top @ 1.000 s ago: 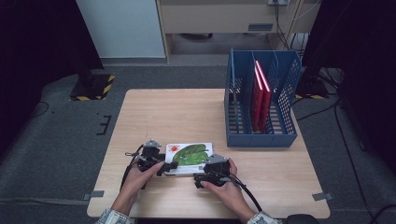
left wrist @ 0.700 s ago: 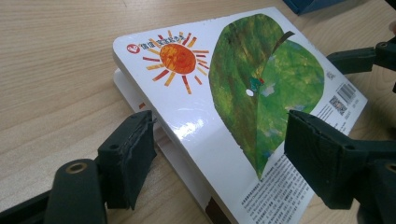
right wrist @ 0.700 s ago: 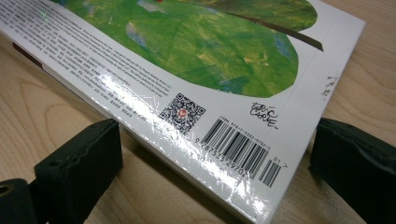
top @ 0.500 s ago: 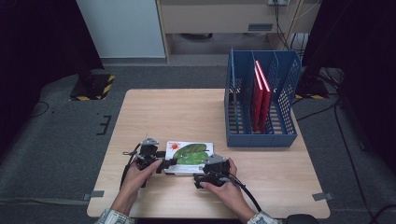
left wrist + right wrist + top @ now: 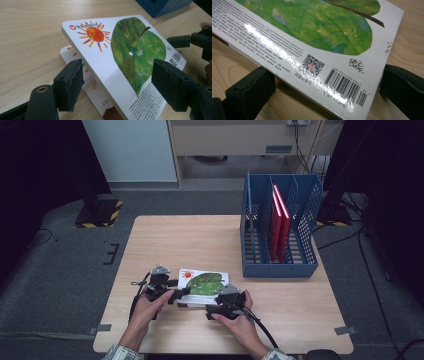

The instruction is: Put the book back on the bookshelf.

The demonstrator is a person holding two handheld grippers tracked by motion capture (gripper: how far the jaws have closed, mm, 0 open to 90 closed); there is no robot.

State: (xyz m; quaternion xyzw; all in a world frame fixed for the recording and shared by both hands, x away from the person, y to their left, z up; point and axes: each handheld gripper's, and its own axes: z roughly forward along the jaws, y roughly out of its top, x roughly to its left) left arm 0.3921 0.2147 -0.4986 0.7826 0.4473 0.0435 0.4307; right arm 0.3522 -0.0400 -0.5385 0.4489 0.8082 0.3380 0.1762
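A picture book [image 5: 203, 283] with a green leaf and orange sun on its cover sits at the near edge of the wooden counter [image 5: 200, 240], lifted at an angle over a second book [image 5: 75, 53] beneath. The left gripper [image 5: 179, 294], its jaws just closing, straddles one end without pressing; the right gripper [image 5: 223, 306] straddles the barcode corner, contact unclear. Well apart stands a blue file rack [image 5: 280, 265] holding red books [image 5: 278, 222].
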